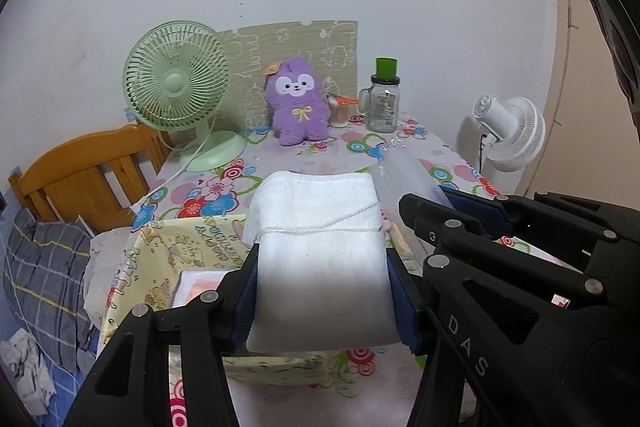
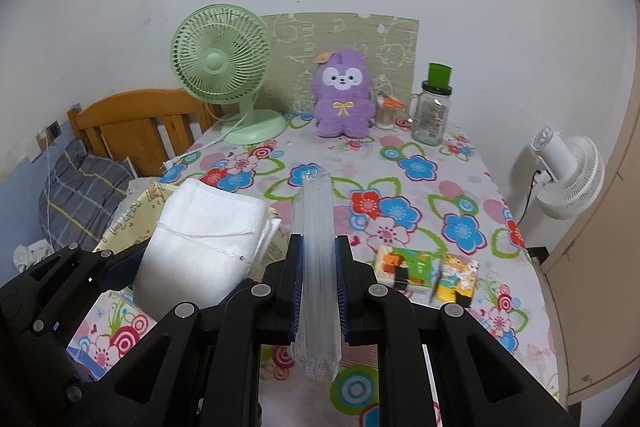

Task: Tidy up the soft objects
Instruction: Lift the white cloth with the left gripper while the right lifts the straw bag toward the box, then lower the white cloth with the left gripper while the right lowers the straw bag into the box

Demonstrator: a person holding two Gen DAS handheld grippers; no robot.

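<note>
My left gripper (image 1: 322, 287) is shut on a folded white towel (image 1: 320, 247) tied with white string, held above a yellow patterned fabric box (image 1: 156, 267) at the table's near left. The towel also shows in the right wrist view (image 2: 200, 239). My right gripper (image 2: 318, 291) is shut on a clear plastic package (image 2: 316, 247), held upright on edge above the floral tablecloth (image 2: 400, 187). The right gripper's body (image 1: 520, 267) sits close to the right of the towel. A purple plush toy (image 2: 344, 95) stands at the table's back.
A green desk fan (image 2: 224, 67) stands back left, a glass jar with green lid (image 2: 432, 107) and a small cup (image 2: 386, 113) back right. Two small colourful packets (image 2: 428, 267) lie near right. A wooden bed frame (image 2: 132, 123) is left, a white fan (image 2: 568, 175) right.
</note>
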